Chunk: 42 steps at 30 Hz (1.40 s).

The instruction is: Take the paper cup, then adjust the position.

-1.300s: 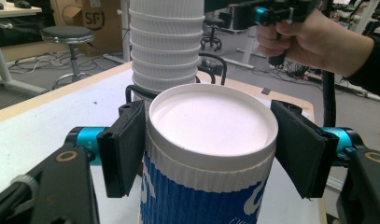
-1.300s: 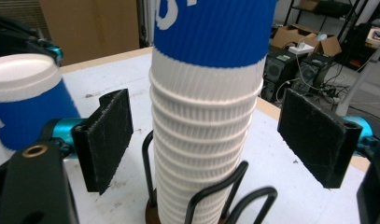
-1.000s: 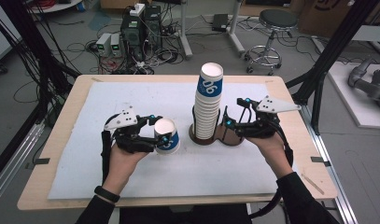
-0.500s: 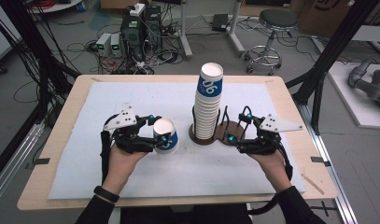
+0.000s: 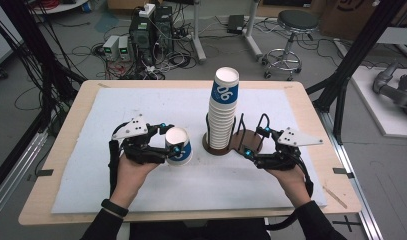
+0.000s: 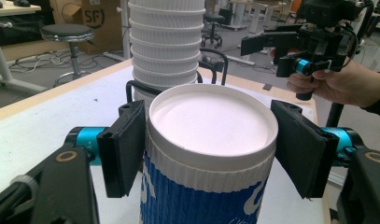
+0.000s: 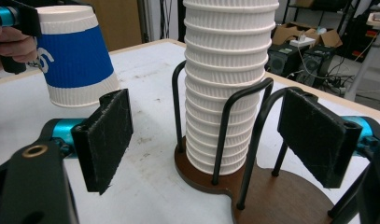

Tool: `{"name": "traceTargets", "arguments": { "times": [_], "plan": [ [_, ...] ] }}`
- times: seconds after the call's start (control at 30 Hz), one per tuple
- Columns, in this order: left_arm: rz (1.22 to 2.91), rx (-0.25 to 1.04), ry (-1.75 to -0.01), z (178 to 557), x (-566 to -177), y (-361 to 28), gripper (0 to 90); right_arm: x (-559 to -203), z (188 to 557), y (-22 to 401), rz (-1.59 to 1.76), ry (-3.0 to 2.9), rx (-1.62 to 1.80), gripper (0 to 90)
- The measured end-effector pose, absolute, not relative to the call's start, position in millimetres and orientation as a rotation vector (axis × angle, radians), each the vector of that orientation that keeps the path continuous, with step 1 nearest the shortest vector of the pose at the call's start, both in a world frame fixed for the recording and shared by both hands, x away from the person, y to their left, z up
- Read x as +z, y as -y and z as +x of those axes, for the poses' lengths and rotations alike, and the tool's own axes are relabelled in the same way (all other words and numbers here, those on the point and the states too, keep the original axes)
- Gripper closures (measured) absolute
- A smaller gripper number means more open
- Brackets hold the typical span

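- Left gripper (image 5: 170, 146) of mine clamps an upside-down blue-banded cup (image 5: 178, 146) left of the cup stack (image 5: 223, 112).
- My right gripper (image 5: 253, 144), jaws wide, flanks the wooden holder (image 5: 246, 142).

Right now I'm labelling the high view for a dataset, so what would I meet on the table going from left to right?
Left gripper → upside-down blue and white paper cup in its jaws → tall stack of paper cups on the wooden cup holder → right gripper.
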<state>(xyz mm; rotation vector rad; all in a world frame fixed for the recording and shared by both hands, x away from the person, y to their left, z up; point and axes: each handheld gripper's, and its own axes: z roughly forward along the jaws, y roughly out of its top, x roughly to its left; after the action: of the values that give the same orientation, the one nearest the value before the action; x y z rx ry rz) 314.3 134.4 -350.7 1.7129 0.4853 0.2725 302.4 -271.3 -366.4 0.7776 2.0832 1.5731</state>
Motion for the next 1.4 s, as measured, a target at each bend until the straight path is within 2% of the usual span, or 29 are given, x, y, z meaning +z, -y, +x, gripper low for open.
{"name": "traceTargets", "arguments": {
  "times": [0.67, 1.07, 1.4],
  "plan": [
    [1.701, 0.222, -0.433, 308.6, -347.3, -125.1, 29.4, -364.2, 300.8, 263.8, 0.679, -2.140, 1.630, 18.5],
    [1.711, 0.175, -0.378, 301.3, -348.4, -108.7, 29.4, -367.2, 296.4, 239.1, 0.555, -2.288, 1.688, 18.5],
    [1.676, 0.082, -0.338, 294.4, -351.2, -90.6, 29.4, -375.2, 289.5, 212.4, 0.446, -2.417, 1.684, 18.4]
  ]
}}
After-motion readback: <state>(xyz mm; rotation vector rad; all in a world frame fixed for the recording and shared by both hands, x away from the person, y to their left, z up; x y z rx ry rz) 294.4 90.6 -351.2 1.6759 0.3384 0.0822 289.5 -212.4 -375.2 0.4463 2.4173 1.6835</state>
